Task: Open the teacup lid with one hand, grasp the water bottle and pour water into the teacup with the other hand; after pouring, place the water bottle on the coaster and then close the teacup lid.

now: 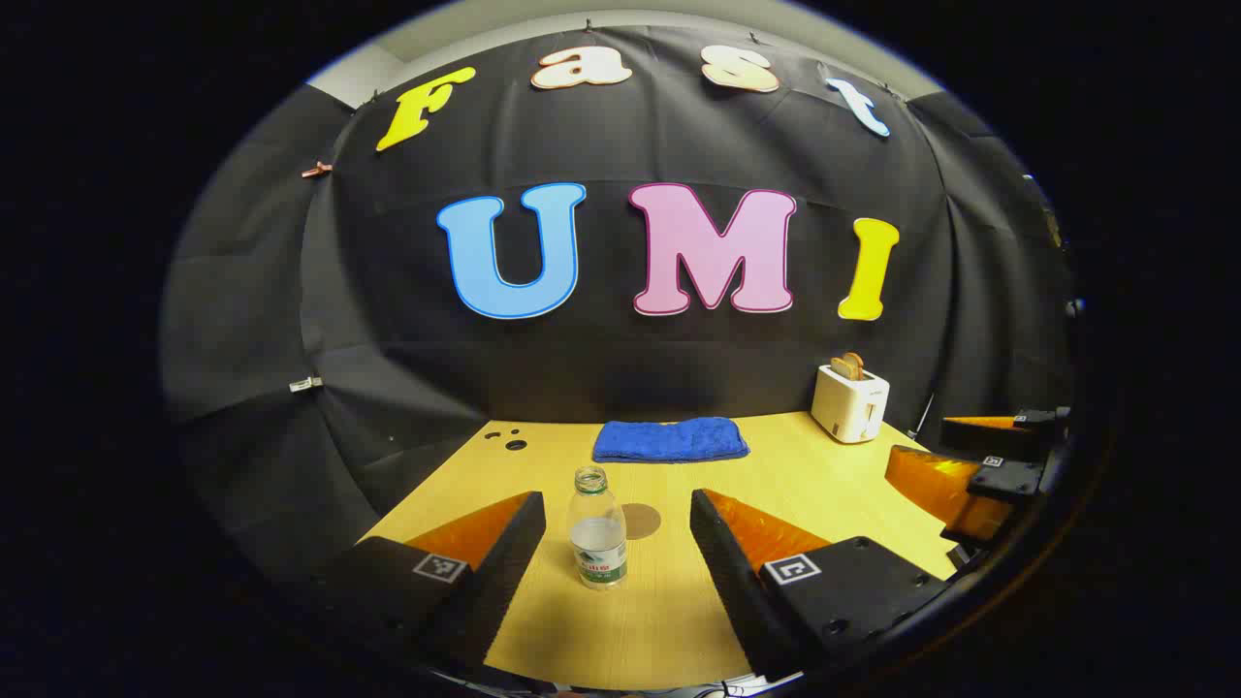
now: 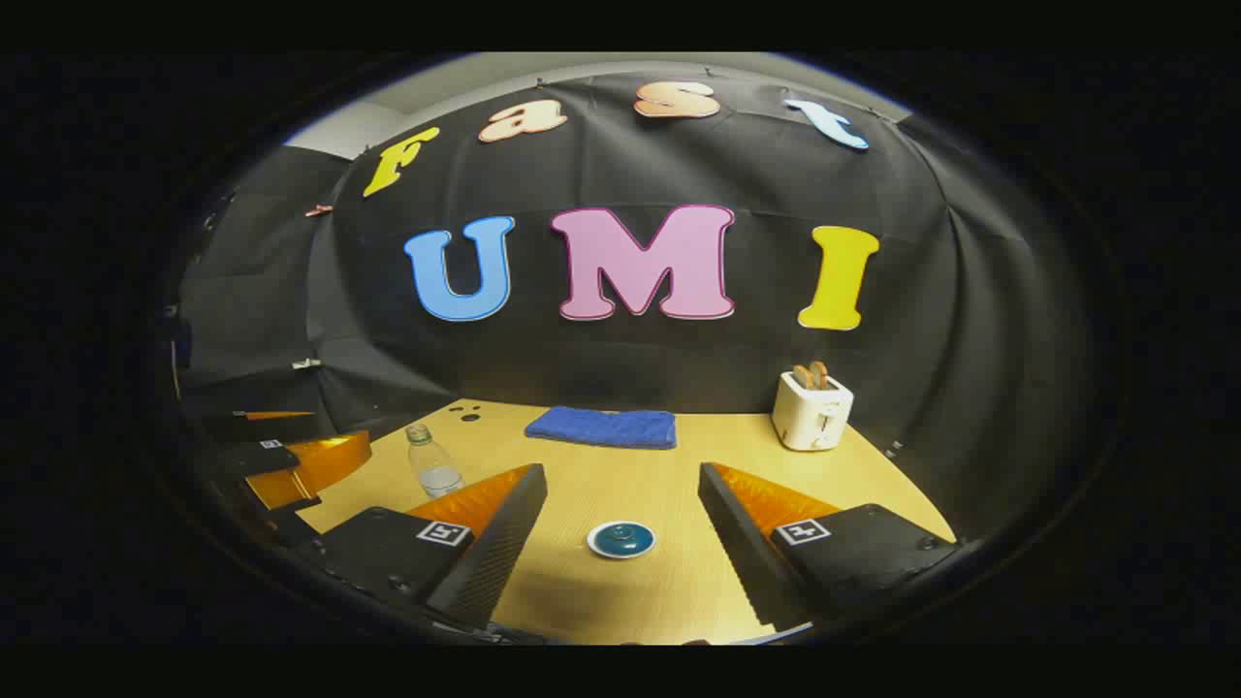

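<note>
Both tools hang above a pale wooden counter (image 1: 824,465), jaws spread wide and holding nothing. My left tool (image 1: 618,543) frames the water bottle (image 1: 596,528), which stands upright and uncapped between the fingers, touching neither, with a little water in its lower half. Just behind and to its right lies the round brown coaster (image 1: 641,521), flat on the wood and bare.

From my right tool (image 2: 622,523) I see the teacup lid (image 2: 620,538), dark blue with a small knob, sitting closed on the white-rimmed teacup between the open fingers and clear of both. In this view the bottle (image 2: 434,463) stands off to the left, beyond the left finger, with the other tool (image 2: 301,465) further left at the counter's edge.

Black cloth walls close the booth behind and on both sides. Along the back of the counter, left to right: a few small dark holes (image 1: 509,438), a folded blue towel (image 1: 671,439), and a white toaster (image 1: 849,402) with toast in its slots near the far right corner. All are well apart from bottle and cup, and bare wood lies between them.
</note>
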`<action>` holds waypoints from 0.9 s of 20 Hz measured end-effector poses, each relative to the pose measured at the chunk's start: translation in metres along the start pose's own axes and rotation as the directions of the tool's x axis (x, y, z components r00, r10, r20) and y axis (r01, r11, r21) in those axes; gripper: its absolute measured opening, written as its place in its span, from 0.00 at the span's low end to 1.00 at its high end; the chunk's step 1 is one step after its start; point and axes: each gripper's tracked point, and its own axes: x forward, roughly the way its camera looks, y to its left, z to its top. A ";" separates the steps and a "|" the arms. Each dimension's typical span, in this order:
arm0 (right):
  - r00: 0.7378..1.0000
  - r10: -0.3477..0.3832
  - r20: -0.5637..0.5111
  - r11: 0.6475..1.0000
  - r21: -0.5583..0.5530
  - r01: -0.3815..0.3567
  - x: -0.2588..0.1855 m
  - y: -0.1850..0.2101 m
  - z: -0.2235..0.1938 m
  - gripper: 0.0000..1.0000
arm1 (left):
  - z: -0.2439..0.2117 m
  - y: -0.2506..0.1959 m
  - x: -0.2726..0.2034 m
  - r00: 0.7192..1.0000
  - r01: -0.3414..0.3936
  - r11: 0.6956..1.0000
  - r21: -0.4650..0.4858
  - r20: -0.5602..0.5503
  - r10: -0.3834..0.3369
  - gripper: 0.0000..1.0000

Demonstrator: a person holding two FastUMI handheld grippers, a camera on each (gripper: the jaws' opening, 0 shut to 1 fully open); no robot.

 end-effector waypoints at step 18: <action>0.998 0.017 -0.054 0.998 -0.053 -0.020 0.019 0.037 -0.017 0.98 | -0.037 0.022 0.011 0.994 0.049 0.998 -0.031 -0.093 -0.051 0.95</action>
